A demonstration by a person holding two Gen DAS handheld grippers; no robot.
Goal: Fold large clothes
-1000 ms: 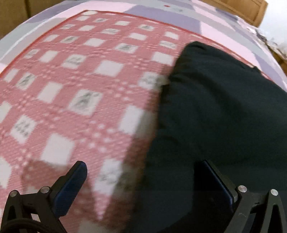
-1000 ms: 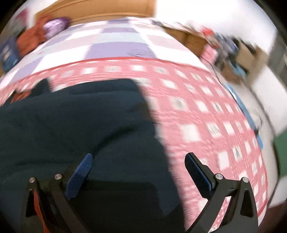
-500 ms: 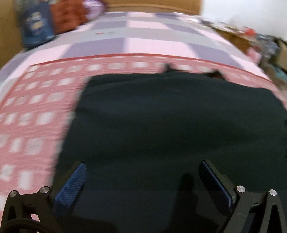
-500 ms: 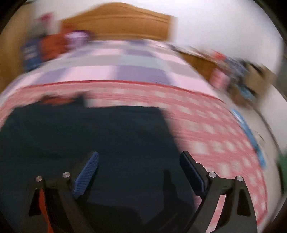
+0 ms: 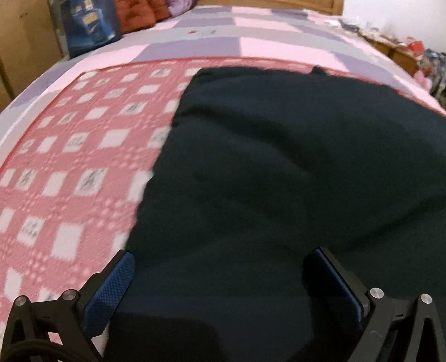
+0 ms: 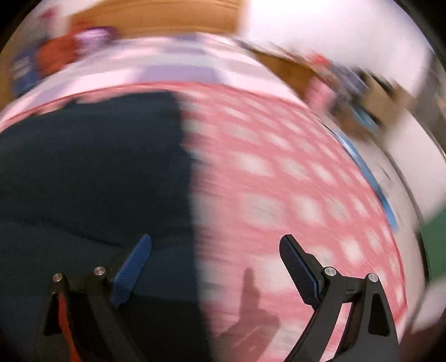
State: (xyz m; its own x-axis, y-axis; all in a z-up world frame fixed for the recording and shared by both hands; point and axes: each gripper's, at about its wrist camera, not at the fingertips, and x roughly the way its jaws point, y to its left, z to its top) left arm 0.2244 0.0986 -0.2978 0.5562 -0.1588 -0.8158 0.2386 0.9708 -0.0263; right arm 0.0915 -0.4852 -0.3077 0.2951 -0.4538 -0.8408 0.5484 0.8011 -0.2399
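A large dark navy garment (image 5: pixel 278 167) lies flat on a pink and white checked blanket (image 5: pixel 69 167) on a bed. My left gripper (image 5: pixel 220 267) is open and empty, hovering over the garment's near left part. In the right wrist view the garment (image 6: pixel 92 172) fills the left half and the blanket (image 6: pixel 278 181) the right. My right gripper (image 6: pixel 216 250) is open and empty above the garment's right edge. The right wrist view is blurred.
Beyond the blanket is a purple and pink checked bedsheet (image 5: pixel 237 36). A blue bag (image 5: pixel 89 25) and red clothes (image 5: pixel 139 14) sit at the far left of the bed. A wooden headboard (image 6: pixel 156 14) and cluttered furniture (image 6: pixel 348 80) stand behind.
Both views have swung sideways: the left one right over the garment, then partly back left; the right one left, then right to its edge. Both grippers stayed open.
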